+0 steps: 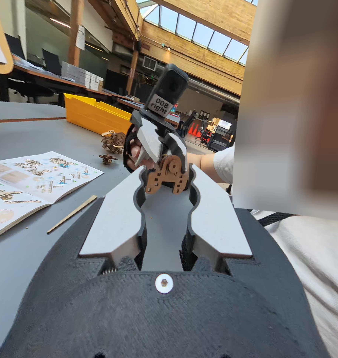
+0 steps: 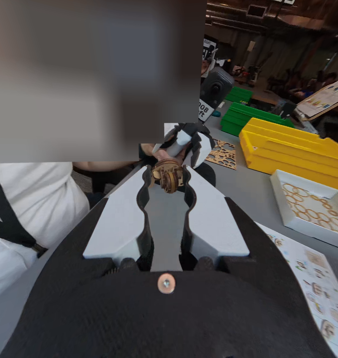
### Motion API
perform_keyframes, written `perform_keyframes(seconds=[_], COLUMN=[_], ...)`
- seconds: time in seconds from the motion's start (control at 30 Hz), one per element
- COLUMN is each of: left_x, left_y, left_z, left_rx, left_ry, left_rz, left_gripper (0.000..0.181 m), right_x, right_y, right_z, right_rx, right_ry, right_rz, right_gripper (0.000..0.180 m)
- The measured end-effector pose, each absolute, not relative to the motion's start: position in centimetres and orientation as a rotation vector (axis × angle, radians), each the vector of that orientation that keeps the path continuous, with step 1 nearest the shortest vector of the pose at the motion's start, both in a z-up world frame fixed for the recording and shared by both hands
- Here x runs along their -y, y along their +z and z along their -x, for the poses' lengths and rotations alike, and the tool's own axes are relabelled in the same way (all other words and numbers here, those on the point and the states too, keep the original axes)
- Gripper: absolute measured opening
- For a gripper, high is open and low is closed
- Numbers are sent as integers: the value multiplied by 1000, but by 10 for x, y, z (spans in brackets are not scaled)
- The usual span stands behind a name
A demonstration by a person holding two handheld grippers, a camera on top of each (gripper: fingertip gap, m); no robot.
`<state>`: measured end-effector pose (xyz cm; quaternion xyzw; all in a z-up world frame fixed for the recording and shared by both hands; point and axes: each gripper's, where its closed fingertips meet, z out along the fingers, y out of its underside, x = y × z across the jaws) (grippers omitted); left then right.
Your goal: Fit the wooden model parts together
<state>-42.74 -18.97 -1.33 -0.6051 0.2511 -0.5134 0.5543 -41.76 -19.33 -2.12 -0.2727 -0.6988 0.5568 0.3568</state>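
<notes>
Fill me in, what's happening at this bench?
A person with two handheld grippers is building a wooden model. The right gripper is shut on a part-built wooden assembly, held above the grey table. The left gripper is open, its fingers either side of that assembly. An instruction booklet lies open nearby.

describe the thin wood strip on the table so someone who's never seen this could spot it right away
Start at the open instruction booklet on the grey table. Just off its near right corner lies the wooden strip, flat and slanted. Unlike the dark, knobbly wooden model pieces farther back, it is pale, plain and straight.
</notes>
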Motion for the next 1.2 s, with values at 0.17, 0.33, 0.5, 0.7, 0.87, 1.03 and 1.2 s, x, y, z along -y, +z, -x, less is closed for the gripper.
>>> perform_keyframes(seconds=[0.17,0.33,0.5,0.7,0.87,1.03,1.2], left_x=[192,188,188,183,185,184,186], left_y=[-21,-37,-43,-46,-46,-47,-44], left_z=[420,418,420,420,419,420,420], left_rx=[-579,-705,-782,-830,-860,-870,-876], left_ry=[-1005,-727,-589,-386,-332,-286,-257], left_rz=[1479,1514,1514,1481,1444,1427,1397], left_gripper=[27,14,20,14,12,12,12], right_x=[189,191,191,188,189,188,189], right_y=[-40,-49,-45,-47,-47,-48,-45], right_z=[429,432,433,434,432,433,433], right_rx=[1853,1882,1865,1872,1880,1882,1882], right_ry=[1014,980,994,959,970,954,941], right_rz=[617,636,655,670,667,676,671], right_gripper=[32,32,31,32,31,31,32])
